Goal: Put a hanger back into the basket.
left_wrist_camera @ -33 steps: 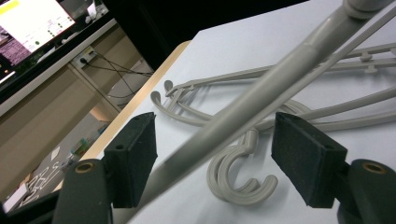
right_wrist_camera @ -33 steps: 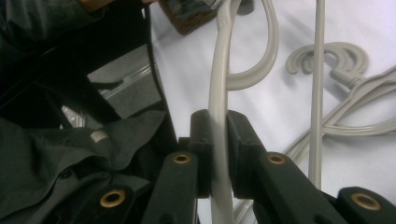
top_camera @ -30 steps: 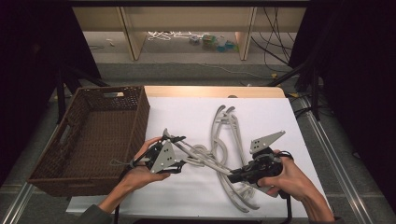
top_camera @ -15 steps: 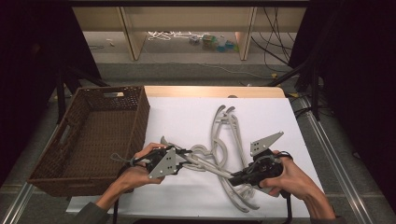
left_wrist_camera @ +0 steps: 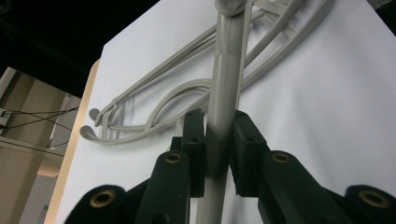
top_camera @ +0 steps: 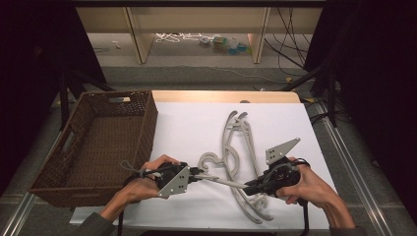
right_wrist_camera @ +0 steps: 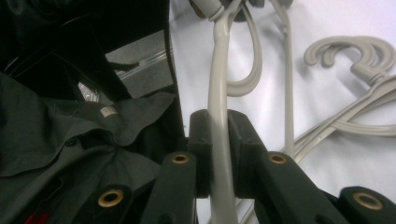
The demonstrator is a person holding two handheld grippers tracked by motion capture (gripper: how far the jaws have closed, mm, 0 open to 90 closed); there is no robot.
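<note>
Two grippers at work on a pile of grey plastic hangers (top_camera: 239,147) lying on the white table (top_camera: 196,123). One hanger (top_camera: 223,182) is held at both ends: it runs level between the two grippers, near the front edge of the table, with the rest of the pile just behind and beneath it. Left gripper (top_camera: 199,175): jaws have just been closing and now clamp one end of that hanger; in the left gripper view (left_wrist_camera: 219,149) both black pads press flat on the grey bar, which runs straight up between them toward its hook. Right gripper (top_camera: 251,187): clenched on the other arm of the same hanger; in the right gripper view (right_wrist_camera: 218,149) the curved grey arm passes between the pads, gripped on both sides. The pile's other hangers lie overlapped, arms crossing, their far ends reaching toward the back of the table; one hook (right_wrist_camera: 355,51) lies flat on the white surface to the right in the right gripper view. A dark sleeve (right_wrist_camera: 84,140) fills the left of that view. Brown wicker basket (top_camera: 74,182) stands at the left edge of the table, just beside the left hand (top_camera: 142,184), apart from the hangers. Right hand (top_camera: 310,187) rests low near the table's front right.
</note>
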